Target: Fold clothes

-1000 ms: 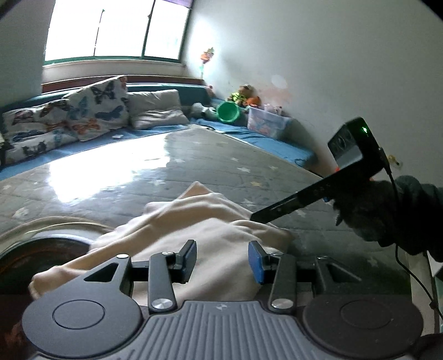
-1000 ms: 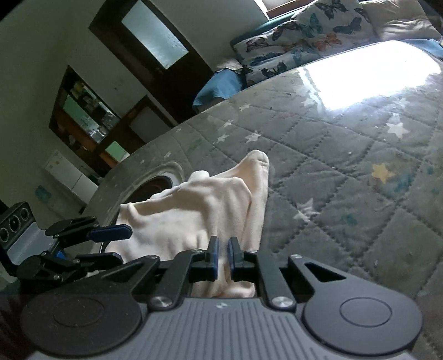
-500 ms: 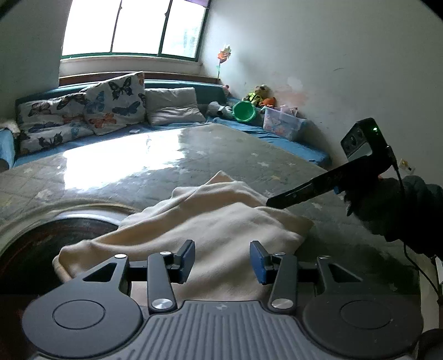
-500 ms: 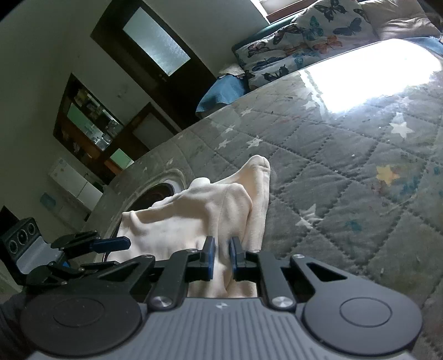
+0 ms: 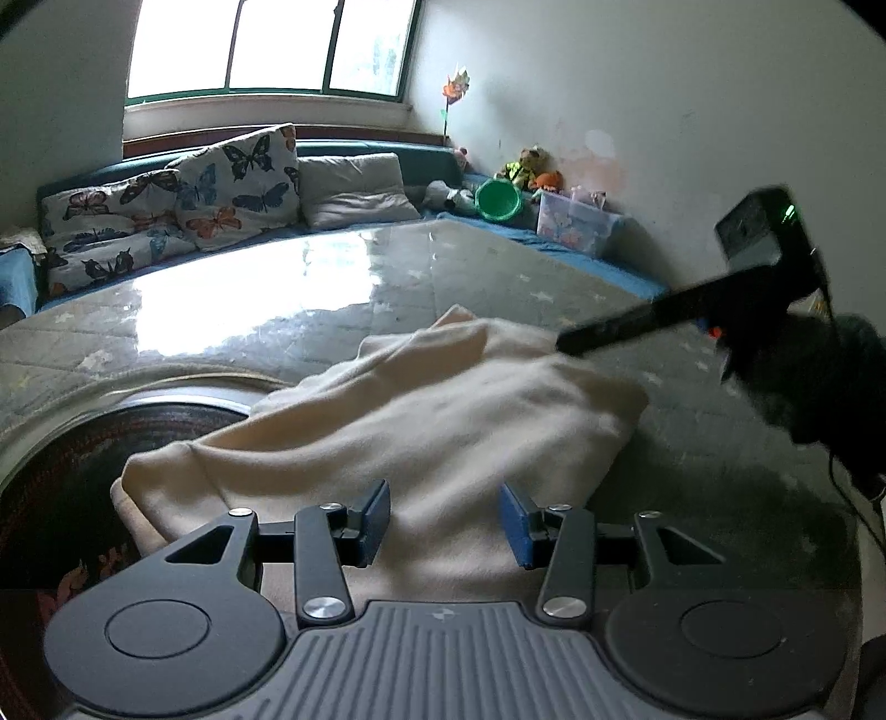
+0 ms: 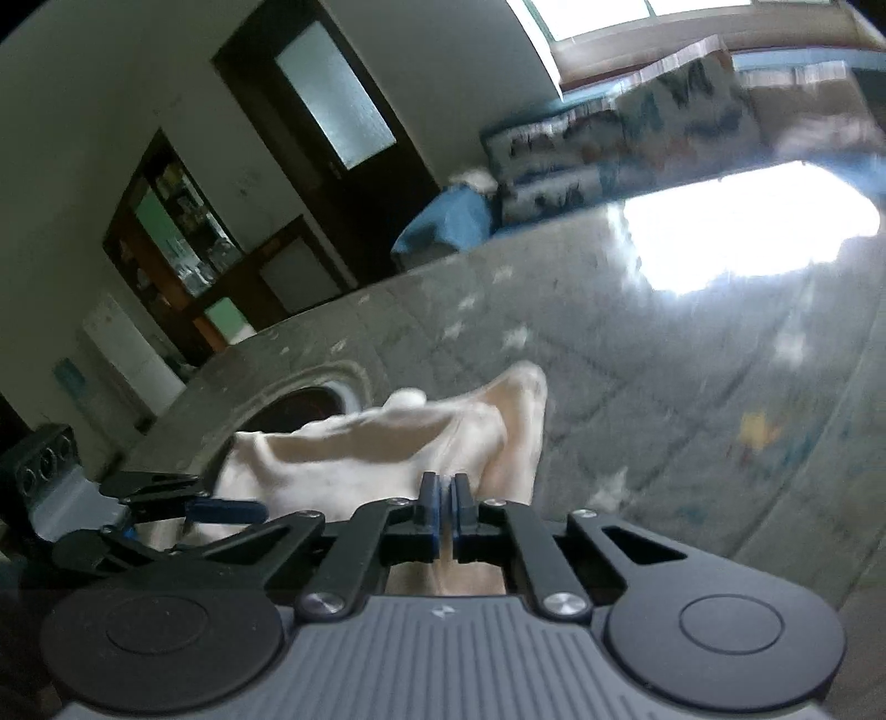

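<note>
Cream garment (image 5: 421, 421) heaped on the grey quilted, star-printed surface (image 5: 498, 282), draped from centre toward 8 o'clock over the rim of a round dark opening (image 5: 72, 471) cut into that surface. Raised into a ridge from 7 o'clock to 1 o'clock in the left wrist view, with one corner poking up near 12 o'clock of the heap.

Left claw (image 5: 444, 518) released, blue pads apart, hovering just over the near edge of the cloth; fabric visible in the gap, pads not pressing on it. Seen from the right wrist view at 8 o'clock, same claw (image 6: 221, 507) beside the low end of the cloth, by the opening.

Right claw (image 6: 444, 512) clenched, pads all but touching, a thin fold of the cream garment (image 6: 387, 454) pinched between them and pulled taut upward. In the left wrist view, entering from 3 o'clock as a dark bar, tip on the ridge of the cloth (image 5: 570, 343), carried by a dark-gloved hand (image 5: 803, 376) with a cable hanging below.

Around: butterfly-print cushions (image 5: 166, 221) at 10 o'clock, plain grey pillow (image 5: 354, 185) at 12 o'clock, green bucket (image 5: 498, 200), soft toys (image 5: 529, 166) and a clear storage box (image 5: 576, 227) at 1 o'clock, window (image 5: 266, 47) above. Right wrist view blurred; dark door (image 6: 326, 138) at 11 o'clock, shelving (image 6: 177, 232) at 10 o'clock.
</note>
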### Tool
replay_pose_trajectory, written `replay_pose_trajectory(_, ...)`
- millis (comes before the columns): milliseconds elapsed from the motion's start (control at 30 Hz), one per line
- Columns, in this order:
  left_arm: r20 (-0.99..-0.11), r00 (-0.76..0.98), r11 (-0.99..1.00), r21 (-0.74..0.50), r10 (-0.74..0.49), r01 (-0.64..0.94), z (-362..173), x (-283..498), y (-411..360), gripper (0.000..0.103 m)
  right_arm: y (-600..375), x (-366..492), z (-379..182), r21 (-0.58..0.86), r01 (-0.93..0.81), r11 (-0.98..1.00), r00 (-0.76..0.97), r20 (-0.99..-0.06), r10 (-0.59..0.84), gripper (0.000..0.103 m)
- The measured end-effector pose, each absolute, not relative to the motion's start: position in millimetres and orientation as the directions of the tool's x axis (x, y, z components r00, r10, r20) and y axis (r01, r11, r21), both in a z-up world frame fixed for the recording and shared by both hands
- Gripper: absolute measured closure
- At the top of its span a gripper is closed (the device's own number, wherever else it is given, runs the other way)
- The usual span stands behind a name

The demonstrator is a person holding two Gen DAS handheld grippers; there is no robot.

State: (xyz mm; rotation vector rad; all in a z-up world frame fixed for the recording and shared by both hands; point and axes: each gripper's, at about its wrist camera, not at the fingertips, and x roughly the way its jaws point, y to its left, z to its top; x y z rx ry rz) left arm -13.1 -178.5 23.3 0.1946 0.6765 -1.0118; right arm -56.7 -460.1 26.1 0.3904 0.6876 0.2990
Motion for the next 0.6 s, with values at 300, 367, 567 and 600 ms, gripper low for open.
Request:
replay_pose_trajectory(300, -0.607, 0.349, 0.534, -0.149, -0.714, 0.832, 20, -15, -178, 0.056, -430, -57, 19, 0.154, -0.157, 0.976, 0.741, -0.634, 0.219, 0.101)
replay_pose_trajectory(367, -0.608, 0.349, 0.534, -0.149, -0.713, 0.832, 21, -16, -178, 0.056, -428, -57, 19, 0.138, -0.168, 0.976, 0.740, -0.636, 0.217, 0.101)
replay_pose_trajectory(567, -0.607, 0.351, 0.536, -0.150, -0.713, 0.830, 21, -14, -178, 0.055, -426, -64, 35, 0.118, -0.171, 0.978, 0.771, -0.602, 0.208, 0.101)
replay_pose_trajectory(600, -0.606, 0.351, 0.537, -0.150, -0.713, 0.830, 20, -14, -178, 0.054, -423, -67, 39, 0.114, -0.179, 0.977, 0.780, -0.589, 0.211, 0.101)
